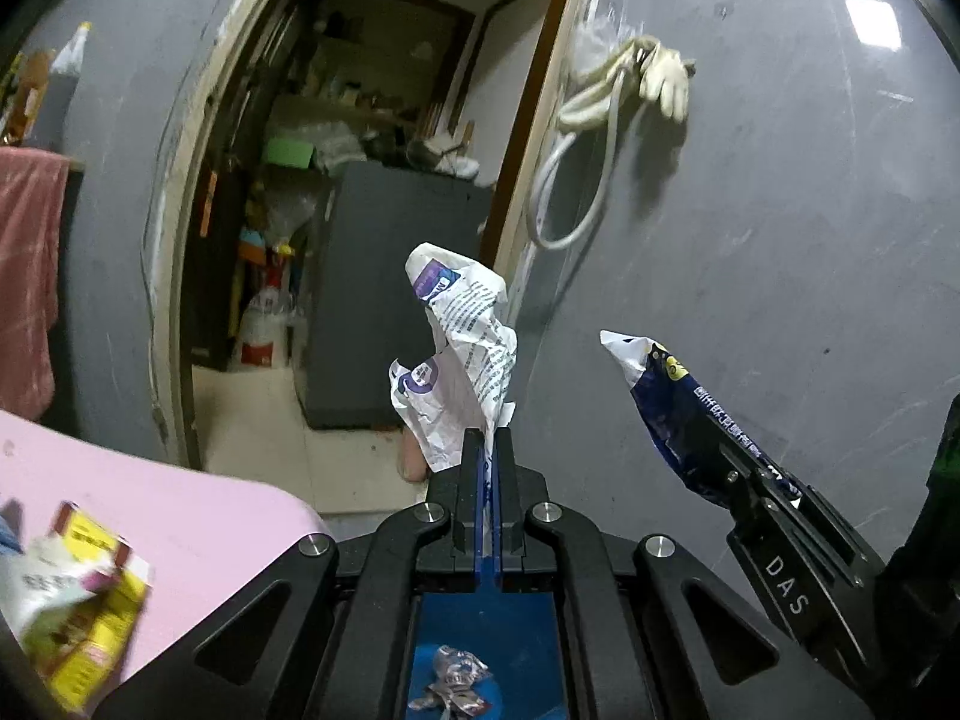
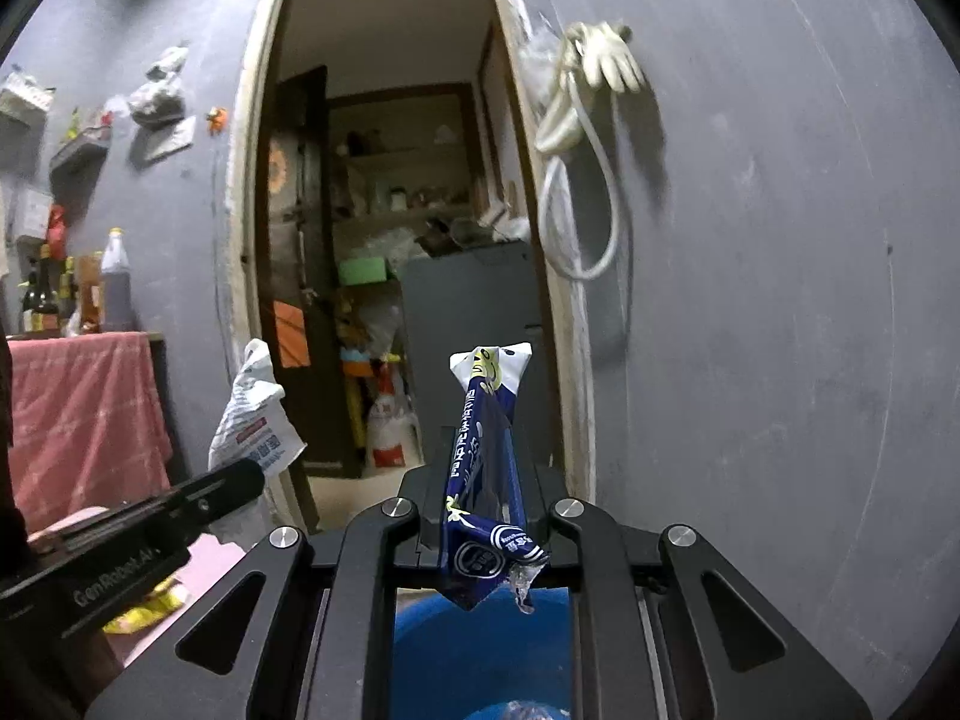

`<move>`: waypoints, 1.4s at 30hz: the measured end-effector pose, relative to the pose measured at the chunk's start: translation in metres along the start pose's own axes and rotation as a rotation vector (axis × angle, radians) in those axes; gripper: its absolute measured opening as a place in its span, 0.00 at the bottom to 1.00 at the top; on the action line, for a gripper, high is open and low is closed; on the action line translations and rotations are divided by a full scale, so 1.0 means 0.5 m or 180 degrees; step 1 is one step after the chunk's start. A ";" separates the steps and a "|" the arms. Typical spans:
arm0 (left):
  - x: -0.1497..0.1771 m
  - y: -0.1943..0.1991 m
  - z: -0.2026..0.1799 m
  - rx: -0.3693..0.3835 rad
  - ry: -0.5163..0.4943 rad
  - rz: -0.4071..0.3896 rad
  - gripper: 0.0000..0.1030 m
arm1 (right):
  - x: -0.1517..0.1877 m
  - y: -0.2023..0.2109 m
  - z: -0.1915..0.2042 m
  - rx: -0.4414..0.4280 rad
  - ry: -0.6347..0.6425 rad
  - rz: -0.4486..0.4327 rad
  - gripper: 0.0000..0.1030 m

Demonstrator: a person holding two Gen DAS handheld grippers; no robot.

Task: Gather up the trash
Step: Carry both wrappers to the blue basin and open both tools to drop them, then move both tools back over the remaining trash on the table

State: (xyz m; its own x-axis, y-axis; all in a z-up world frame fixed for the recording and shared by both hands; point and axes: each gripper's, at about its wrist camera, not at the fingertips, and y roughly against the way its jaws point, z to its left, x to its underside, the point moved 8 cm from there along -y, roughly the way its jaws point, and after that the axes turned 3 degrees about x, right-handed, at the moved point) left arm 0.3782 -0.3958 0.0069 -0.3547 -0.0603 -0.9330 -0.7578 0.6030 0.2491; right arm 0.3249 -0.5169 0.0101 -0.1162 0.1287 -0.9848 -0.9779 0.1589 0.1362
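Trash in transit: left gripper (image 1: 489, 432) clamped on a crumpled white printed wrapper (image 1: 459, 354); right gripper (image 2: 483, 480) clenched on a blue snack wrapper (image 2: 486, 456). Both held above a blue bin (image 2: 432, 648), near the doorway (image 2: 384, 180).

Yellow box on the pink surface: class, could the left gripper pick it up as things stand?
Probably not yet. The left gripper is shut on a crumpled white wrapper, so its jaws are occupied; the yellow box lies off to its side.

Your left gripper (image 1: 487, 441) is matte black with silver round-head screws, cut-out linkage arms and blue-lined fingers (image 1: 471, 468). The right gripper (image 1: 744, 474) has "DAS" printed white, lower right of the frame.
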 end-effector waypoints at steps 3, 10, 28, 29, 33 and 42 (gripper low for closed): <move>0.019 -0.036 0.006 -0.0028 0.0066 0.0122 0.00 | 0.021 -0.017 -0.018 0.0018 -0.0035 0.0118 0.12; 0.074 -0.098 0.026 -0.0063 0.0210 0.0554 0.00 | 0.076 -0.065 -0.060 0.0005 -0.0264 0.0510 0.13; 0.082 -0.102 0.067 -0.0111 0.0567 0.0742 0.31 | 0.095 -0.090 -0.072 -0.0059 -0.0488 0.0804 0.26; 0.076 -0.095 0.069 -0.0131 0.0568 0.0710 0.33 | 0.089 -0.086 -0.072 -0.0062 -0.0495 0.0781 0.27; 0.044 -0.059 0.079 -0.0217 0.0544 0.0533 0.44 | 0.056 -0.069 -0.059 -0.0056 -0.0464 0.0644 0.30; -0.039 0.081 0.115 -0.0516 0.0343 0.0141 0.73 | -0.050 0.012 0.021 -0.0193 -0.0301 0.0158 0.65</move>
State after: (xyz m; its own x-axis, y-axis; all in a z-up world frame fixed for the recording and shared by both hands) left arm 0.3859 -0.3247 0.0202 -0.4396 -0.1264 -0.8893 -0.8154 0.4714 0.3360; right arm 0.3236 -0.5089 0.0365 -0.1506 0.2273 -0.9621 -0.9804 0.0909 0.1749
